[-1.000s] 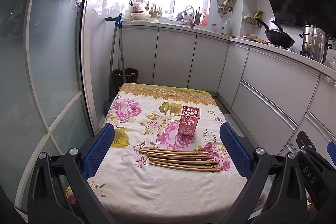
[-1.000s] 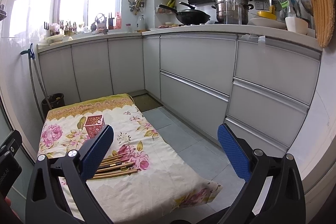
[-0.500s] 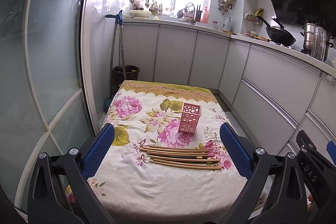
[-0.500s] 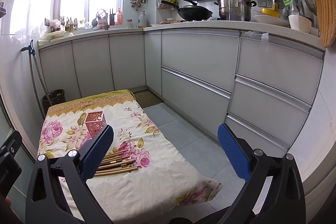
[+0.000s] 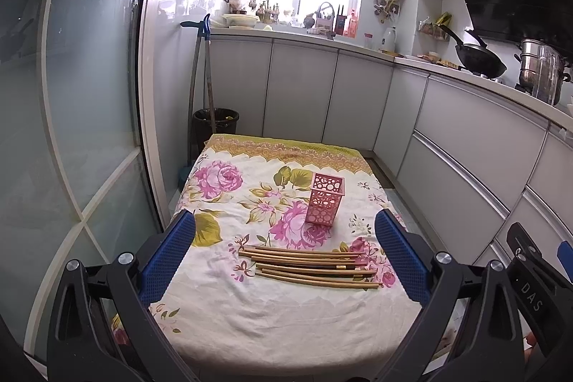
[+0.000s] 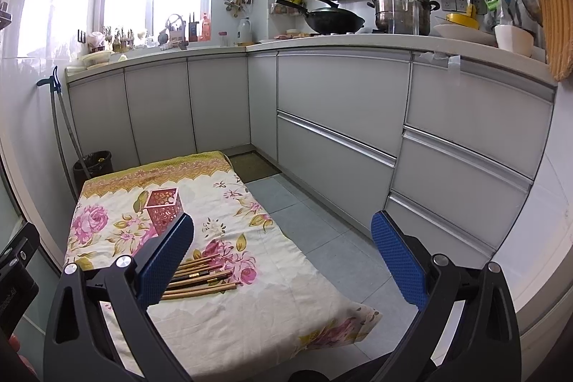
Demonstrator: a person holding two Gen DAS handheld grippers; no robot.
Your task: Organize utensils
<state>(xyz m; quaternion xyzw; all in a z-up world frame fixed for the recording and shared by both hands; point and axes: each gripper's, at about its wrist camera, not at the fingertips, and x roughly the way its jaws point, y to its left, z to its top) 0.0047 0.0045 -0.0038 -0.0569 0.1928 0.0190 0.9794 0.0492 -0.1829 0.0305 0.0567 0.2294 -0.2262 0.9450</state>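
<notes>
On the floral tablecloth chopsticks lie near the pink holder — left gripper and right gripper gape wide, empty.

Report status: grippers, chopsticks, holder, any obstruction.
Left gripper open, empty. Right gripper open, empty. Chopsticks loose on the floral cloth; pink holder upright, apart. Nothing blocking.

On the floral-clothed table, the bamboo chopsticks lie just before the upright pink perforated plastic holder.

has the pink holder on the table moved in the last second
No. The pink holder stands on the same pink rose of the floral cloth, just beyond the chopsticks; its small shift in view matches the whole background's.
</notes>
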